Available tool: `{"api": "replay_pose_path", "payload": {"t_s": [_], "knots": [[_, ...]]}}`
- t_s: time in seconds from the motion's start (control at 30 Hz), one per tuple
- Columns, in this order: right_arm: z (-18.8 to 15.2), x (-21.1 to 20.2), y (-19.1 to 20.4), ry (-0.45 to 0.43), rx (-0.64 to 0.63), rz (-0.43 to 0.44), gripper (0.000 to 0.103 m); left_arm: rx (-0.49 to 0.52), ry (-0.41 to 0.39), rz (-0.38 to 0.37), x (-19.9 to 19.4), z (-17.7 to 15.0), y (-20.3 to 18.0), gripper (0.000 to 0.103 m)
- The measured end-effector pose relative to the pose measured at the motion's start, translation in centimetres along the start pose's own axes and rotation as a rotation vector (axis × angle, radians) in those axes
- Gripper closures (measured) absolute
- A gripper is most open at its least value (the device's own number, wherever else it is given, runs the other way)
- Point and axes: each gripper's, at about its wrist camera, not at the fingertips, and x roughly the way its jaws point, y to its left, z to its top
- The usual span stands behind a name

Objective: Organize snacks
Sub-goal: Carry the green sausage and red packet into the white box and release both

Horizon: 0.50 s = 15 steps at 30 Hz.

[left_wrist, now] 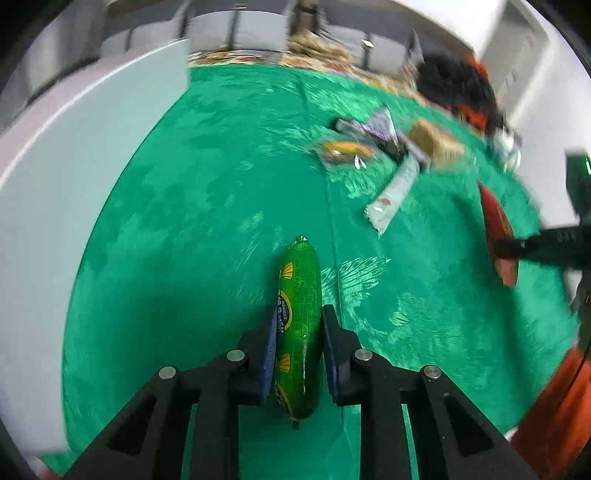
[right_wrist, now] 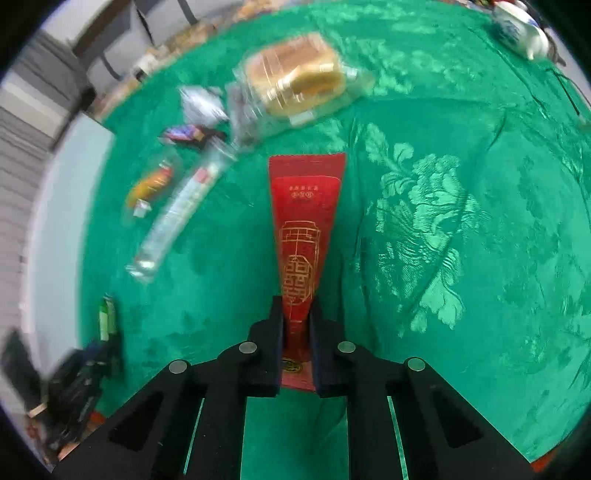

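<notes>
My left gripper (left_wrist: 299,314) is shut on a green sausage-shaped snack (left_wrist: 300,273), whose far end sticks out over the green tablecloth (left_wrist: 184,258). My right gripper (right_wrist: 296,306) is shut on the narrow end of a flat red packet with gold print (right_wrist: 304,206), which fans out ahead of the fingers. In the left wrist view the red packet (left_wrist: 496,225) shows at the right edge. In the right wrist view the green snack (right_wrist: 107,317) shows at the lower left.
Several snacks lie in a loose pile on the cloth: wrapped sliced bread (right_wrist: 295,79), a long white stick pack (right_wrist: 181,210), an orange snack in clear wrap (right_wrist: 151,182) and a dark bar (right_wrist: 188,133). A white teapot (right_wrist: 521,33) stands far right. A pale surface (left_wrist: 74,184) borders the cloth at left.
</notes>
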Motion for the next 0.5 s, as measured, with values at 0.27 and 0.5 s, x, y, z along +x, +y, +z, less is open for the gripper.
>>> {"api": "replay_pose_path", "payload": {"t_s": [0.27,0.5], "knots": [[-3.4,-3.1,-2.7,-0.014,0.042,0.115,0.091,-0.105,-0.066,-0.135,-3.2,-2.2,-0.2,0.081],[-4.3,-4.4,0.7,-0.033,-0.055,0.158,0.091,-0.166,-0.177,-0.230,-8.6,-0.7,0.1,0.081]]}}
